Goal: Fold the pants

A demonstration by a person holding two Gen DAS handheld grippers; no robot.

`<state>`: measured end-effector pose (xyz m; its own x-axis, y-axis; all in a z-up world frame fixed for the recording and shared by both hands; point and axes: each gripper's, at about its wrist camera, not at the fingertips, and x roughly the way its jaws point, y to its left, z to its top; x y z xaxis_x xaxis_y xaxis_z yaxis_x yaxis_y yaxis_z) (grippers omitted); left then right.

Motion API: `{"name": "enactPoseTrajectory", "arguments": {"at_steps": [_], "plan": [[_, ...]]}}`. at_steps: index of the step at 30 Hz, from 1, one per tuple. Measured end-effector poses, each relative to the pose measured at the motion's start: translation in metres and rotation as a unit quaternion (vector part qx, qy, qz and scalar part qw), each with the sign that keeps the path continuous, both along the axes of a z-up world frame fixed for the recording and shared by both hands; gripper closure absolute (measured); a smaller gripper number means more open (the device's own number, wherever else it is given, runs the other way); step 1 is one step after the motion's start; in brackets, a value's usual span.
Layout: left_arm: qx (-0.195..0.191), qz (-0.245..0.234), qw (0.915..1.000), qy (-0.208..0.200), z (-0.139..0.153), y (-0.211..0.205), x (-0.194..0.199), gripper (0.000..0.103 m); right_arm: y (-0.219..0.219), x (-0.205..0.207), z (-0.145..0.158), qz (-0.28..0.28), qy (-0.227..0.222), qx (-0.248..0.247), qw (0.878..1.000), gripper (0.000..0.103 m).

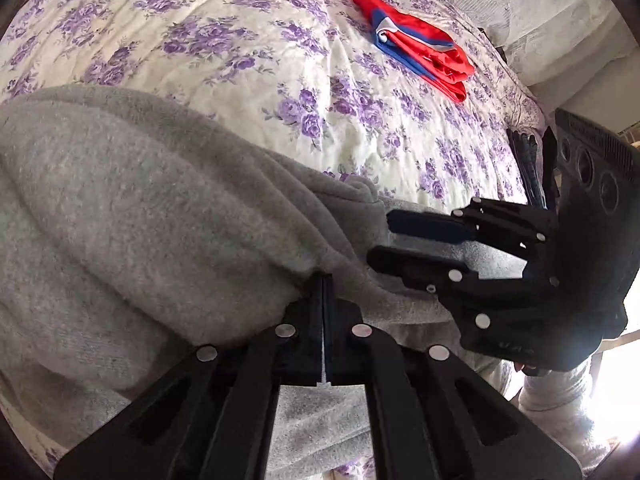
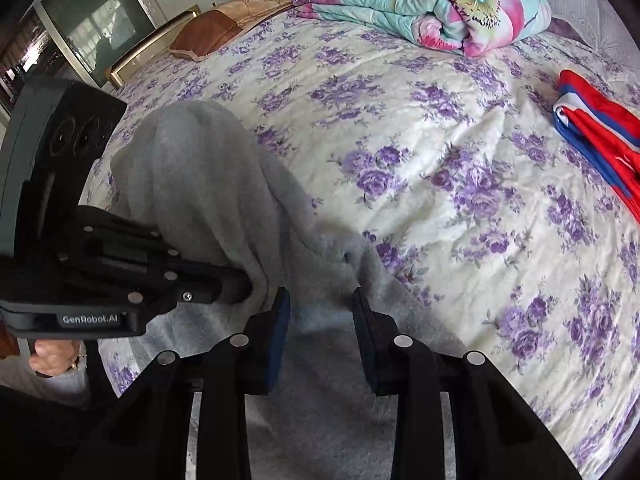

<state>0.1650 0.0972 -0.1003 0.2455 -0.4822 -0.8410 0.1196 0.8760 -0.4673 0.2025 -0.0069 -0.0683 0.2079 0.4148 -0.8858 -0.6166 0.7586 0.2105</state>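
Observation:
Grey fleece pants lie bunched on the floral bedspread; they also show in the right wrist view. My left gripper is shut on a fold of the grey pants and lifts it; it shows in the right wrist view at the left, pinching the fabric. My right gripper is open with its jaws on either side of the pants' edge, holding nothing; it shows in the left wrist view at the right, fingers apart over the fabric.
Folded red and blue garment lies on the bed's far right, also in the right wrist view. A rolled floral quilt lies at the head of the bed. A brown pillow and the bed edge are at left.

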Motion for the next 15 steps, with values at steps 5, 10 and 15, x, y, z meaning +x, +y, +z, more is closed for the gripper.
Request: {"name": "enactPoseTrajectory", "arguments": {"at_steps": [5, 10, 15], "plan": [[0.004, -0.007, 1.0000, -0.006, 0.002, 0.000, -0.002, 0.102, 0.012, 0.013, -0.014, 0.002, 0.022, -0.013, 1.000, 0.061], [0.054, -0.014, 0.9976, -0.040, 0.021, 0.001, -0.032, 0.102, 0.008, 0.012, 0.005, -0.015, 0.012, -0.001, 1.000, 0.096], [0.083, -0.018, 0.9962, -0.019, 0.001, 0.005, -0.042, 0.102, 0.014, 0.040, 0.041, -0.040, -0.039, -0.022, 0.998, 0.097]]}}
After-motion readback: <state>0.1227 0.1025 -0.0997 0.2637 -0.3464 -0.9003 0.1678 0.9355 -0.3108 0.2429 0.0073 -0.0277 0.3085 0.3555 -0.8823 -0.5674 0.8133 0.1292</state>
